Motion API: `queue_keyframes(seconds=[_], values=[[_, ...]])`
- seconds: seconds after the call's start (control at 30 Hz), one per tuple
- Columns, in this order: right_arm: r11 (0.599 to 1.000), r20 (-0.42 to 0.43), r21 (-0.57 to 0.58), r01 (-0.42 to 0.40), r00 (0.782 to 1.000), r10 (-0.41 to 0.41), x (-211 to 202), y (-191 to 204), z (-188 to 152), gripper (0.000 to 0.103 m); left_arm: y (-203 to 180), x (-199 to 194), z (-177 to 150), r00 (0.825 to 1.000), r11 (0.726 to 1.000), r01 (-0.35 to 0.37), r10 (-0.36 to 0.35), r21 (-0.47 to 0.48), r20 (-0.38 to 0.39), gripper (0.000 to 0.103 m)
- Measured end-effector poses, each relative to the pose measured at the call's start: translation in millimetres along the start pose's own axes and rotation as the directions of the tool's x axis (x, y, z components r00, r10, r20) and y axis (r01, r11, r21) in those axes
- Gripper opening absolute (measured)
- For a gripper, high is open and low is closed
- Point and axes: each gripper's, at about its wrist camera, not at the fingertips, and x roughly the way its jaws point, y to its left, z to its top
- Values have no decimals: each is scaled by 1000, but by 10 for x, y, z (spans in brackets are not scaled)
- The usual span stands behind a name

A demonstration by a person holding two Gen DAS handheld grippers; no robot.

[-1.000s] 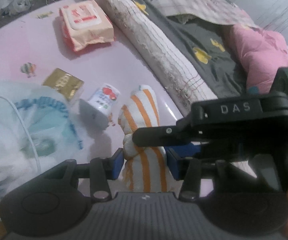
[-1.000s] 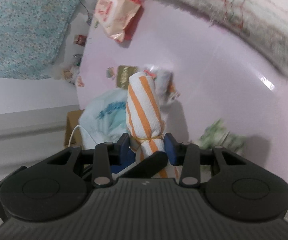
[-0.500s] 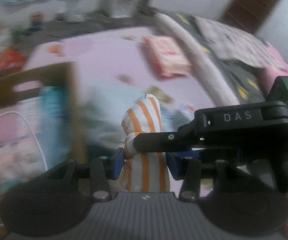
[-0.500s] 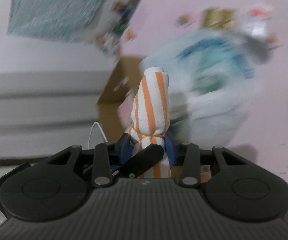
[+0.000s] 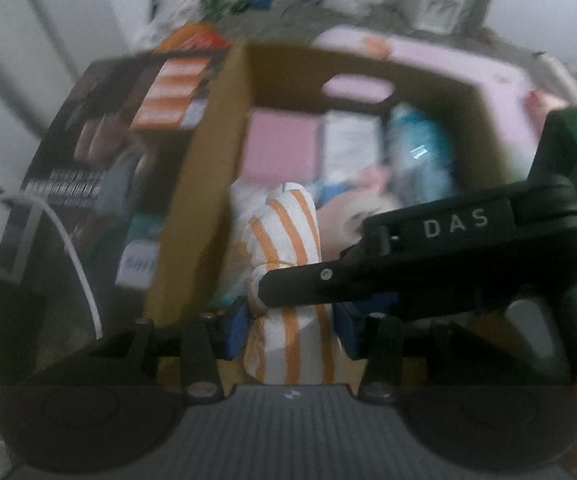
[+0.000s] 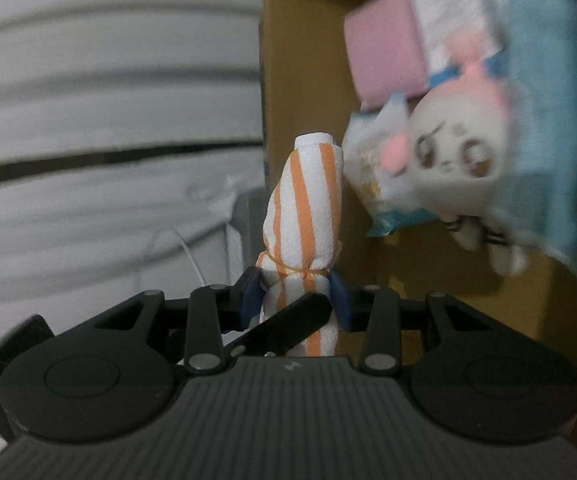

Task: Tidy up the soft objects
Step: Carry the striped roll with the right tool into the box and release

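Left gripper [image 5: 290, 330]: we see its blue pads on either side of the lower part of the striped towel roll [image 5: 288, 280], low in the centre of the left wrist frame; the jaws look closed against the cloth, with no gap showing.
Right gripper [image 6: 294, 298]: we see it clamped on the same roll just below a thin band tied round its neck; in the left wrist frame its black body with "DAS" lettering crosses in from the right and lies across the roll.
Striped towel roll [image 6: 308, 216]: white with orange stripes, upright between the fingers, its top end pointing up the frame, held by both grippers at once.
Cardboard box [image 5: 204, 184]: open-topped, filling the middle and upper part of the left wrist frame; the roll's tip sits in front of its opening, next to the left wall. We cannot tell whether the roll touches the box.
Box contents: a pink block [image 5: 278, 148], a white pack [image 5: 350, 146], a blue soft item [image 5: 422, 156], and a white plush toy [image 6: 460, 160] with a pink cheek in the right of the right wrist frame.
Blur: both views are smeared, so finer detail is unclear to us.
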Motion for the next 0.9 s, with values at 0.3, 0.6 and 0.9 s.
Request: queue_keyframes(seconds=[0.3, 0.6, 0.9], values=[[994, -116, -20, 110, 987, -111, 832, -197, -44, 37, 334, 274, -188, 995, 1000, 0, -1, -15, -100, 50], [979, -140, 0, 202, 970, -200, 1139, -221, -95, 50, 332, 244, -254, 993, 1000, 29, -29, 3, -114, 56], [995, -56, 37, 93, 994, -91, 772, -95, -36, 84, 217, 105, -228, 994, 998, 67, -66, 8, -88, 74]])
